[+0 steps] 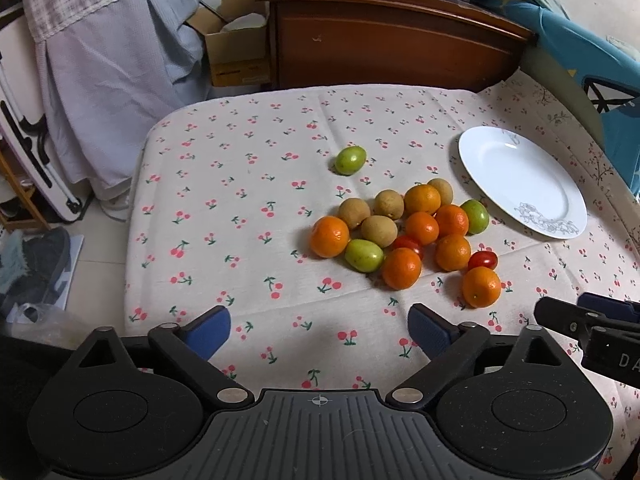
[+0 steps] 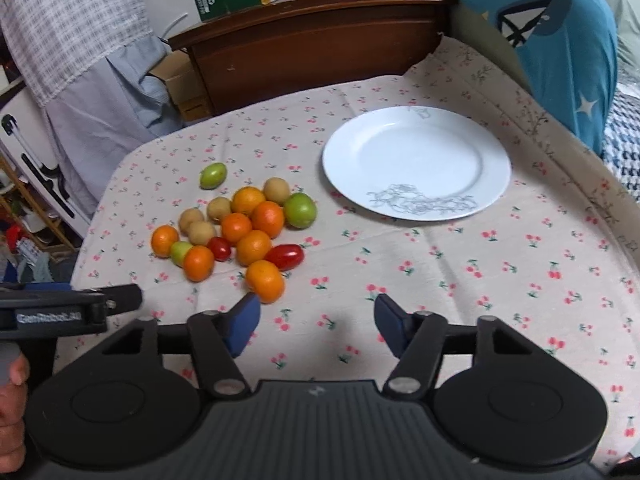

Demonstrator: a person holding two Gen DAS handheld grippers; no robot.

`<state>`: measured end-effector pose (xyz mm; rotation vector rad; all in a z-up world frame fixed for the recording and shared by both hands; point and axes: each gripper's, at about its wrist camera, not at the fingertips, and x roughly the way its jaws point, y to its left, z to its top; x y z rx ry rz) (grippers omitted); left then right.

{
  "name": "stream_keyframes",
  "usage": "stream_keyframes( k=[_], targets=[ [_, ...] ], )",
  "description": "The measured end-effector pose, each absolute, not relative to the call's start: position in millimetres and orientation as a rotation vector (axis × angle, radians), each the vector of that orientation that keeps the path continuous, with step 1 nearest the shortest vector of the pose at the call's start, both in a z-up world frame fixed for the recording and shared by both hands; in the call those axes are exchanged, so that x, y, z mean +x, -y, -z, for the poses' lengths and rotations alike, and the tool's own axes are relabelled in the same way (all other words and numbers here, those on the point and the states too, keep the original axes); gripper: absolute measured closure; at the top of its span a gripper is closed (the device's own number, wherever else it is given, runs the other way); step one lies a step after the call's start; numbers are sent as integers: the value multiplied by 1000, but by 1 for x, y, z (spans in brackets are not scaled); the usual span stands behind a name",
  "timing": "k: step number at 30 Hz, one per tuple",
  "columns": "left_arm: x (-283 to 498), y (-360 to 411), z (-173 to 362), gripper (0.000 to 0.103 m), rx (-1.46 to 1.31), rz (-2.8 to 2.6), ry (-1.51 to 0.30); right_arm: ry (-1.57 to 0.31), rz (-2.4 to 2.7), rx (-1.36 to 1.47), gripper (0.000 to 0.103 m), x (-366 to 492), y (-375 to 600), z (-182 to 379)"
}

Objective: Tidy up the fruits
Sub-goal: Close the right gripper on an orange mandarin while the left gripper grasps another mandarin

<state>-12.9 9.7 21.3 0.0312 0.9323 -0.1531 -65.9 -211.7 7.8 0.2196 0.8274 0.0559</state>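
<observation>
Both hand-held grippers, left (image 1: 319, 330) and right (image 2: 316, 322), hover wide and empty; fruits (image 2: 236, 228) ahead, plate (image 2: 496, 168) beyond, awaiting sorting.

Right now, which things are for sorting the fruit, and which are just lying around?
For the job: oranges, green fruits, brown fruits, tomatoes, plate, both grippers, left and right, jaws open.

Just lying about: cardboard box, wooden headboard, blue pillow, shoes.

Glossy white plate (image 2: 416, 160) rests on matt cherry-print cloth (image 2: 500, 280).
</observation>
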Motion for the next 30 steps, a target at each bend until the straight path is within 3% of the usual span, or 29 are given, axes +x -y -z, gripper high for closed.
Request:
stream_keyframes(
  k=[18, 30],
  targets=[
    [-1, -4, -7, 7, 93, 112, -941, -833, -121, 153, 43, -52, 188, 9],
    [3, -9, -2, 9, 87, 100, -938, -839, -145, 153, 77, -39, 181, 24]
  ],
)
